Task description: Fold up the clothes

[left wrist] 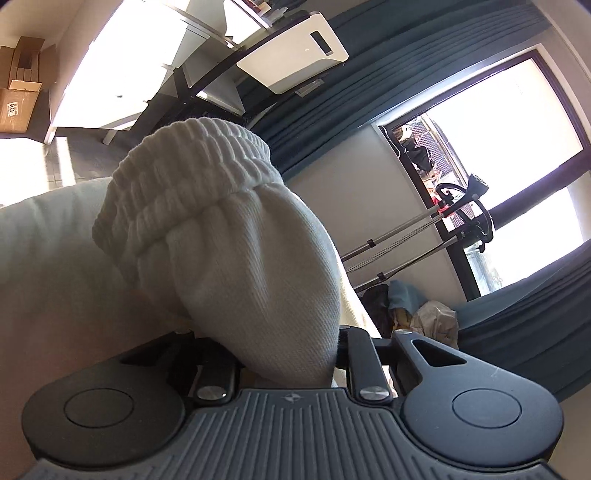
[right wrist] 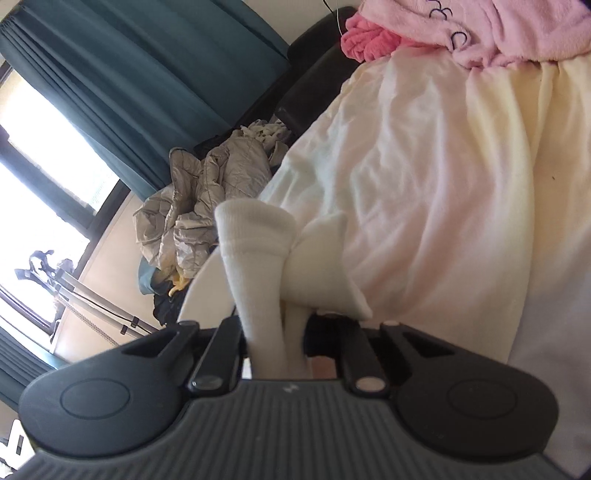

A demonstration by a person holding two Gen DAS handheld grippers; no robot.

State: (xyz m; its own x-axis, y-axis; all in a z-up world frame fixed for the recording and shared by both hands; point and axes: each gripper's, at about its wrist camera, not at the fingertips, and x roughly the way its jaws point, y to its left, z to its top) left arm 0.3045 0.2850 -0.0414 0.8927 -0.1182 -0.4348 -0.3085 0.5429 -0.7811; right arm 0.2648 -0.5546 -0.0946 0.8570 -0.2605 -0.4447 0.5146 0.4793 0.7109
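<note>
In the left wrist view a white knitted sock (left wrist: 236,258) with a ribbed cuff stands up large and close. My left gripper (left wrist: 284,354) is shut on its lower part, and the fabric hides the fingertips. In the right wrist view my right gripper (right wrist: 280,347) is shut on a white sock (right wrist: 255,236), which rises from the jaws with its ribbed cuff on top. A second fold of white sock fabric (right wrist: 325,258) hangs off to its right. Below both lies the bed's cream sheet (right wrist: 424,147).
A pink fleece garment (right wrist: 498,29) lies at the far end of the bed. A crumpled silver-grey jacket (right wrist: 207,206) sits on the floor beside teal curtains (right wrist: 129,74). The left wrist view shows a white desk (left wrist: 122,74), cardboard boxes (left wrist: 22,85) and a window (left wrist: 517,147).
</note>
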